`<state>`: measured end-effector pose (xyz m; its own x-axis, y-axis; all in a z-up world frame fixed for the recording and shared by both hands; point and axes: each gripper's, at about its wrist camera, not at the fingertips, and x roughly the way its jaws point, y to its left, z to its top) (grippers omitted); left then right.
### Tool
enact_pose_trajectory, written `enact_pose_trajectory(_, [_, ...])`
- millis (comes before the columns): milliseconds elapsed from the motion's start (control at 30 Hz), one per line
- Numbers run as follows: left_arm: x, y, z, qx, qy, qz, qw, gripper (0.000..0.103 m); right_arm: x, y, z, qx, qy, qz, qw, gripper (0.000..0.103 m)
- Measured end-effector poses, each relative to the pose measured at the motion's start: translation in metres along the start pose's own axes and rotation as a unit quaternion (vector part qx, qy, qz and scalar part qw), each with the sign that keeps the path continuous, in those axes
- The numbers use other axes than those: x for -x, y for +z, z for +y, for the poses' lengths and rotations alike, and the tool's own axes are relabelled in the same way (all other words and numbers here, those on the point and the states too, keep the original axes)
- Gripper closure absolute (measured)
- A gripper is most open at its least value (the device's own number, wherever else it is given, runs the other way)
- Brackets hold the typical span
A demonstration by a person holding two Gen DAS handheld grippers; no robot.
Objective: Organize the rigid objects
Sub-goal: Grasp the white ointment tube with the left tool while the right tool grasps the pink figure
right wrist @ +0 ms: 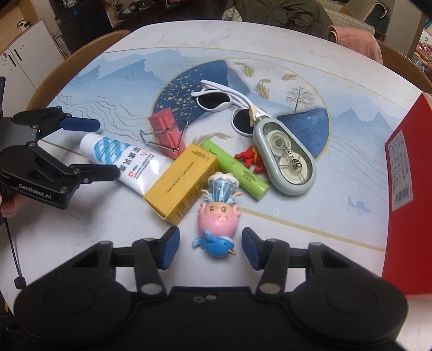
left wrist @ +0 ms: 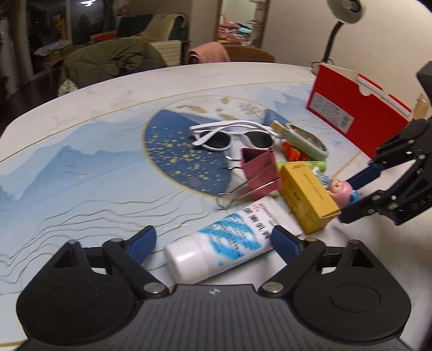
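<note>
Both claws are parked at the near edge of the pile, jaws spread wide and gripping nothing. The left claw (left wrist: 213,243) straddles the capped end of the white tube (left wrist: 229,243), which lies flat with blue stripes and Chinese print I can't read. The right claw (right wrist: 210,247) has its blue pads either side of the blue bird at the base of a pink toy figure (right wrist: 218,216), not touching it. In the right wrist view the left claw's body reads "GenRobot.AI".

Just past those, a yellow box (right wrist: 182,181) sits between tube and toy, touching the tube's crimped end; its small print is too blurry to read. A pink binder clip (right wrist: 167,132) stands behind it with its wire handles splayed. Beside the box lie a lime green stick (right wrist: 235,167), a little red figure (right wrist: 249,159), and a grey correction tape dispenser (right wrist: 286,159) marked "5MM x 40".

Farther back, white sunglasses (right wrist: 226,105) lie folded on the dark blue circle of the tabletop (left wrist: 81,140).

Room-wise, the whole left half of the painted tabletop is bare out to its rounded edge. The right side is boxed in by a red shoebox (left wrist: 359,108) with a barcode label, and a desk lamp (left wrist: 343,16) stands behind it.
</note>
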<state>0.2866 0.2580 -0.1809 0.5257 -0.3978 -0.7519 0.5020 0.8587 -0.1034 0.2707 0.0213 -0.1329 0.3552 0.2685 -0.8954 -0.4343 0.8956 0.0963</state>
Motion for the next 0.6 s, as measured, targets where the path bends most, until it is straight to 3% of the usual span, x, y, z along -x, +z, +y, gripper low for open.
enact_pose_trajectory(200, [-0.002,0.000,-0.009,-0.006,-0.009,0.001,0.9999,0.025,-0.008,0.005,-0.004,0.000,-0.009,0.004,1.000,0.058])
enact_pose_trajectory(533, [0.008,-0.018,-0.033,-0.022,0.007,0.014,0.9996,0.028,-0.013,0.010,-0.004,0.002,-0.010,-0.001,1.000,0.064])
enact_pose_trajectory(600, [0.010,-0.021,-0.040,-0.025,0.018,0.014,0.9994,0.036,-0.013,0.009,-0.005,0.002,-0.010,-0.001,1.000,0.066])
